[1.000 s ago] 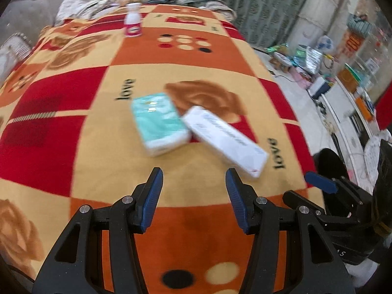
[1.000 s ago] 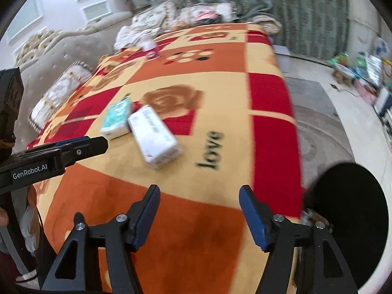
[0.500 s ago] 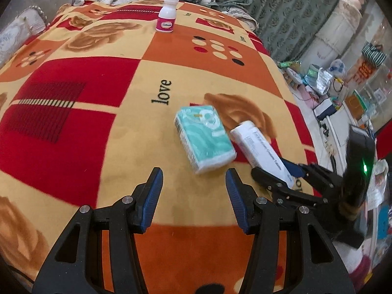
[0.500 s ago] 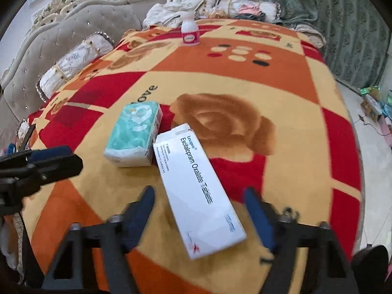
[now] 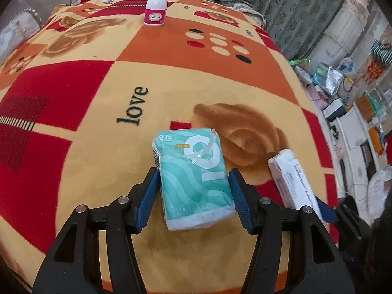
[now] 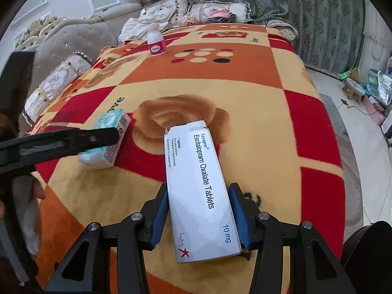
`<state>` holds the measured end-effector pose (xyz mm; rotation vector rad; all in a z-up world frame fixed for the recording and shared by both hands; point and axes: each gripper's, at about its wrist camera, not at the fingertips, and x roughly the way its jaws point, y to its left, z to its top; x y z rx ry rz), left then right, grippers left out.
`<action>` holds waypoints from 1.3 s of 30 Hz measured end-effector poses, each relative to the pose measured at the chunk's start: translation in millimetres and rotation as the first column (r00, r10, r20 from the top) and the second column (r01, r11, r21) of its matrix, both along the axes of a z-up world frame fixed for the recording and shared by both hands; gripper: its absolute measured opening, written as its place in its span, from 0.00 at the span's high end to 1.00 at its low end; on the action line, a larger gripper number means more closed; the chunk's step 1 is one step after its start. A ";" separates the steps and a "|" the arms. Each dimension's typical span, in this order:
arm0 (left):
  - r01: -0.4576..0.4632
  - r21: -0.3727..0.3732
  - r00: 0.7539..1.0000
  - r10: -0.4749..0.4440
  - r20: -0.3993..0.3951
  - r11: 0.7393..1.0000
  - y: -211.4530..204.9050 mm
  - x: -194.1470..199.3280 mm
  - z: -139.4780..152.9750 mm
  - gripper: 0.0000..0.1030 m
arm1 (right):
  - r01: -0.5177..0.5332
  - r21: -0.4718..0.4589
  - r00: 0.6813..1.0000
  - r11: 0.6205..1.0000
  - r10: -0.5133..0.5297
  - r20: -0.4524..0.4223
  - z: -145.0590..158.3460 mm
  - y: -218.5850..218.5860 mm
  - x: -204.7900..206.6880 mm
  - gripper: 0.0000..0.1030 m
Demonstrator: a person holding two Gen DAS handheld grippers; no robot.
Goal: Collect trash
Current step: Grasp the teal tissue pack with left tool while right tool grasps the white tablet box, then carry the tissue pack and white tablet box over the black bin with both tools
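A teal tissue pack [image 5: 191,156] lies flat on the patterned blanket [image 5: 98,147]. My left gripper [image 5: 193,172] straddles its near half, jaws opening, with the pads close beside its long edges and not pressing. One of its black fingers [image 6: 98,137] crosses in front of the tissue pack [image 6: 107,156] in the right wrist view. A white tablet box [image 6: 198,183] lies to the right of the pack, and my right gripper [image 6: 199,187] is shut on its near half, both blue pads against its long sides. The tablet box [image 5: 291,181] also shows at the right of the left wrist view.
A white pill bottle with a pink label [image 5: 155,9] stands upright at the far end of the blanket. Cushions [image 6: 56,85] and a tufted sofa back line the left side. Beyond the blanket's right edge is floor with clutter [image 5: 330,80] and a curtain behind.
Both grippers came forward and down onto the blanket. The left now straddles the tissue pack. The right jaws narrowed and closed on the tablet box.
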<state>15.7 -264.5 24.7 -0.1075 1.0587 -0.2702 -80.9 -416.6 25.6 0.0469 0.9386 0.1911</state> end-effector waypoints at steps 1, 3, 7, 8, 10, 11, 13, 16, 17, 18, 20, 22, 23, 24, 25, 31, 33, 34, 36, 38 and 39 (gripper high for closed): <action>0.008 0.015 1.000 -0.008 0.007 1.000 -1.7 -0.1 -1.1 0.45 | -0.002 -0.006 1.000 1.000 0.002 0.001 0.1 1.3 0.3 0.55; 0.031 0.036 0.999 -0.032 0.022 0.999 -3.7 -1.6 -2.0 0.46 | -0.007 -0.014 1.000 1.000 0.007 0.006 -0.4 2.5 -0.5 0.55; 0.051 0.023 0.998 -0.051 0.020 0.998 3.2 -13.0 3.5 0.60 | -0.004 0.001 1.000 1.000 0.004 0.006 0.5 1.9 -2.1 0.56; 0.051 0.021 0.998 -0.051 0.021 0.998 4.5 -16.5 5.1 0.60 | -0.004 0.002 1.000 1.000 0.004 0.010 2.7 2.1 -5.4 0.56; 0.056 0.018 0.998 -0.056 0.032 0.998 6.8 -28.9 10.6 0.61 | -0.007 0.002 1.000 1.000 0.007 0.021 7.0 3.6 -12.7 0.56; 0.062 0.019 0.997 -0.063 0.039 0.998 6.8 -34.1 12.9 0.61 | -0.007 0.004 1.000 1.000 0.007 0.025 9.1 4.2 -16.7 0.56; 0.086 0.017 0.995 -0.087 0.054 0.996 4.9 -49.5 18.4 0.61 | -0.003 0.016 0.999 1.000 0.003 0.039 14.4 4.4 -27.6 0.56; 0.111 0.008 0.992 -0.112 0.063 0.994 2.4 -65.7 24.0 0.61 | 0.002 0.025 0.999 1.000 -0.003 0.046 18.6 4.7 -43.3 0.56; 0.121 0.012 0.990 -0.122 0.072 0.993 0.7 -73.0 27.0 0.61 | 0.004 0.028 0.999 1.000 -0.005 0.046 19.5 4.6 -47.7 0.56; 0.126 0.014 0.989 -0.126 0.078 0.992 -0.8 -77.1 28.8 0.61 | 0.007 0.033 0.999 0.999 -0.008 0.047 20.2 4.0 -52.0 0.56; 0.138 0.023 0.985 -0.140 0.097 0.990 -3.5 -89.0 34.2 0.61 | 0.014 0.044 0.999 0.999 -0.016 0.050 22.3 2.6 -60.7 0.56; 0.150 0.028 0.982 -0.152 0.110 0.988 -5.8 -97.3 37.9 0.61 | 0.023 0.052 0.998 0.998 -0.026 0.052 24.6 0.9 -67.2 0.56; 0.156 0.030 0.981 -0.158 0.117 0.987 -7.0 -102.8 40.0 0.61 | 0.029 0.060 0.998 0.998 -0.033 0.057 27.0 -0.4 -72.6 0.56; 0.159 0.032 0.979 -0.162 0.121 0.987 -8.2 -106.5 41.3 0.61 | 0.032 0.064 0.998 0.997 -0.036 0.060 28.5 -1.1 -75.5 0.56; 0.161 0.033 0.979 -0.164 0.123 0.986 -9.2 -108.0 42.1 0.61 | 0.035 0.065 0.997 0.997 -0.039 0.064 30.8 -1.8 -79.8 0.56; 0.187 0.041 0.971 -0.191 0.143 0.982 -18.3 -127.7 48.8 0.61 | 0.055 0.063 0.995 0.997 -0.060 0.084 41.5 -7.2 -98.4 0.56; 0.192 0.042 0.969 -0.197 0.150 0.980 -21.2 -132.1 51.4 0.61 | 0.061 0.061 0.994 0.996 -0.066 0.089 44.0 -9.0 -104.2 0.56; 0.198 0.041 0.967 -0.202 0.155 0.979 -23.8 -135.0 53.4 0.61 | 0.064 0.060 0.993 0.996 -0.070 0.092 45.1 -10.3 -106.7 0.56; 0.208 0.041 0.964 -0.212 0.163 0.977 -28.5 -139.6 56.7 0.61 | 0.073 0.060 0.992 0.996 -0.078 0.097 47.4 -13.6 -112.4 0.56; 0.219 0.044 0.960 -0.224 0.171 0.975 -33.5 -144.4 59.4 0.61 | 0.084 0.063 0.991 0.994 -0.091 0.103 49.2 -18.3 -118.3 0.56; 0.225 0.045 0.958 -0.229 0.173 0.973 -36.0 -146.4 60.4 0.61 | 0.089 0.063 0.990 0.994 -0.095 0.104 50.0 -20.1 -120.0 0.56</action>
